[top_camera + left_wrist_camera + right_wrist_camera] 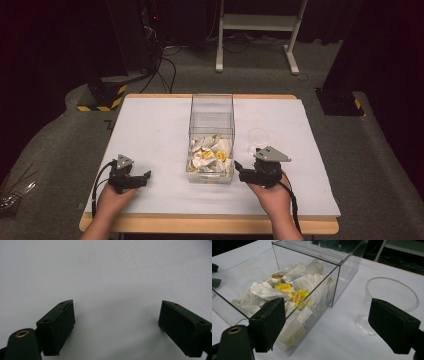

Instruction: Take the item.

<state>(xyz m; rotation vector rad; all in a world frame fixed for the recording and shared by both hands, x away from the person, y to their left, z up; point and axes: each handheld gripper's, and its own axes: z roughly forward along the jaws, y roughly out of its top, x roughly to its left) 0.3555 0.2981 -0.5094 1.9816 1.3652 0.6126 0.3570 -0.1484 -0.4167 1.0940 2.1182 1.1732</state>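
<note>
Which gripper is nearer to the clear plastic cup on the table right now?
Right. The right gripper sits just in front of the clear plastic cup, jaws open toward it. The left gripper rests far across the table, beyond the clear box of tea bags.

A white sheet covers the surface [150, 135], whose wooden edge shows along the near side. It stands on a grey carpeted floor [380, 165]. The room behind is dark, with black curtains [45, 45] at the left. A white metal stand [257, 22] rests on the floor at the back, beside loose black cables [165, 67]. Two black bases with yellow-and-black hazard stripes sit on the floor, one at the left [102, 97], one at the right [340, 102]. Light falls from above on the surface.
</note>
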